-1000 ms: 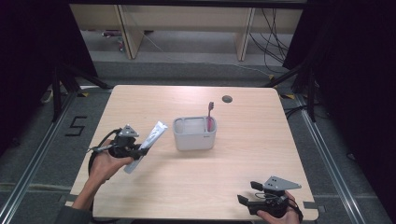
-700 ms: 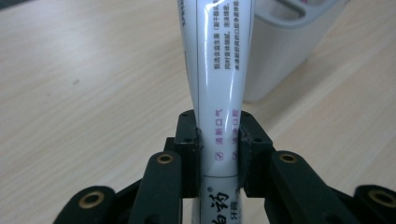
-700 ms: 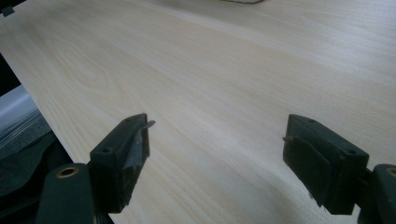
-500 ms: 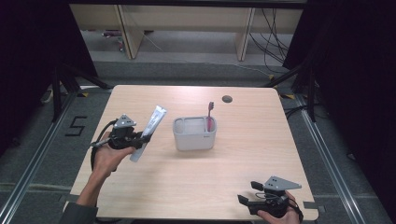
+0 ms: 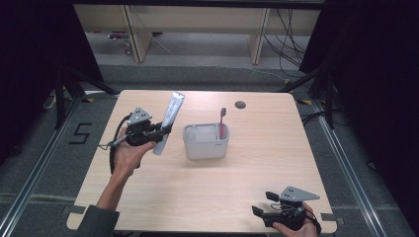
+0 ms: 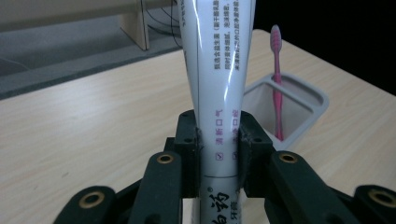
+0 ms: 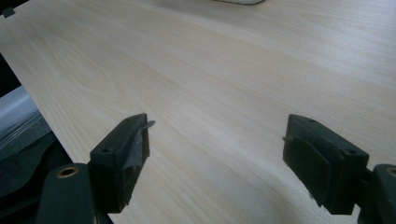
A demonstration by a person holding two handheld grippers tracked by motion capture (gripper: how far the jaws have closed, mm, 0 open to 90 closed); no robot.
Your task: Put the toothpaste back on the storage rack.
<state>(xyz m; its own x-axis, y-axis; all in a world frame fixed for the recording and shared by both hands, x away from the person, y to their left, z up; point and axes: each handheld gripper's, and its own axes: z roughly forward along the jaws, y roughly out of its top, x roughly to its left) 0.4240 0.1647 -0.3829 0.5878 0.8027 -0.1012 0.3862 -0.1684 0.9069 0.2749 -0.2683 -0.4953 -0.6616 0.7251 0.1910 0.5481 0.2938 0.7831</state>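
Note:
My left gripper (image 5: 160,132) (image 6: 218,140) is shut on a white toothpaste tube (image 5: 169,121) (image 6: 218,70), which stands nearly upright above the table's left side, its lower end clamped between the jaws. Just right of it a grey rectangular holder (image 5: 206,146) (image 6: 306,100) sits mid-table with a pink toothbrush (image 5: 222,123) (image 6: 277,79) standing in its right end. At the table's near right corner my right gripper (image 5: 262,211) (image 7: 217,154) rests low over the wood, its jaws wide open with nothing between them.
The light wooden table (image 5: 257,163) has a dark round cable hole (image 5: 240,104) near its far edge. Shelving legs and loose cables stand on the floor beyond the table. Bare wood lies between the holder and the right gripper.
The left gripper has risen and moved toward the far side and the holder, carrying the toothpaste tube, which has turned from slanted to nearly upright. The right gripper has stayed still.

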